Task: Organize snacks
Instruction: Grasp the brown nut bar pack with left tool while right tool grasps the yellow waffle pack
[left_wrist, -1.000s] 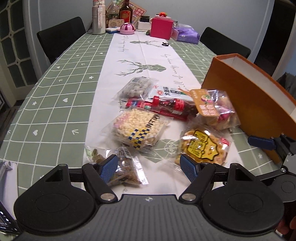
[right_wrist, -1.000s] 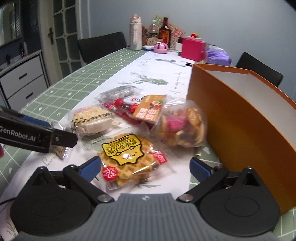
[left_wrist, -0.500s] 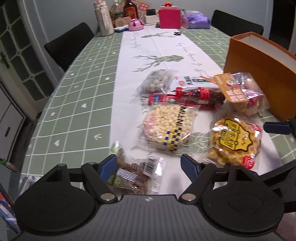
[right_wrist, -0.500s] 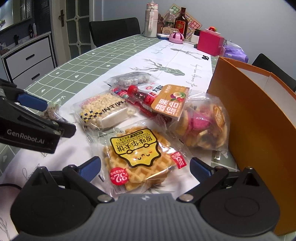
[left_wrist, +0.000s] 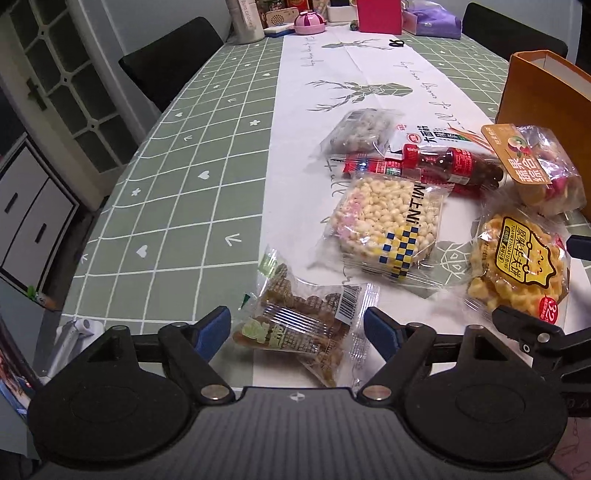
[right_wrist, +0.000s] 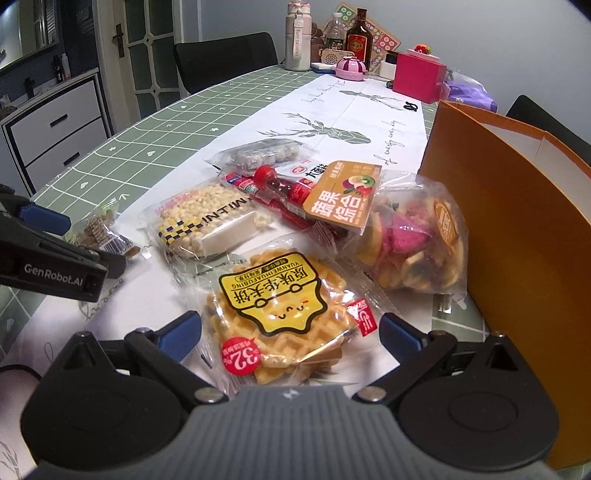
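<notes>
Snacks lie in a loose cluster on the white runner of the table (left_wrist: 177, 206). Nearest our left gripper (left_wrist: 297, 332): a clear packet of brown snacks (left_wrist: 303, 325), lying between its blue pads, which do not press on it. The jaws have just been opening and stand wide.

Nearest our right gripper (right_wrist: 290, 338): a waffle packet (right_wrist: 284, 310) with a yellow label, flat on the runner, its near end between the pads. Jaws wide here too, with a gap at either side of the wrapper.

Beyond these we note a puffed-corn bar packet (left_wrist: 388, 229), then a red-capped bottle (left_wrist: 447, 166) on its side, touching a bag of mixed fruit chips (right_wrist: 410, 243). A clear packet of pale round sweets (left_wrist: 360, 133) lies farthest out.

The fruit chips bag leans against an orange box (right_wrist: 517, 221), open at the top, at the right of the cluster.

Far end of the table: a pink box (right_wrist: 419, 75), a dark bottle (right_wrist: 358, 40), a white flask (right_wrist: 297, 40). Black chairs (left_wrist: 170, 62) stand at the sides.
</notes>
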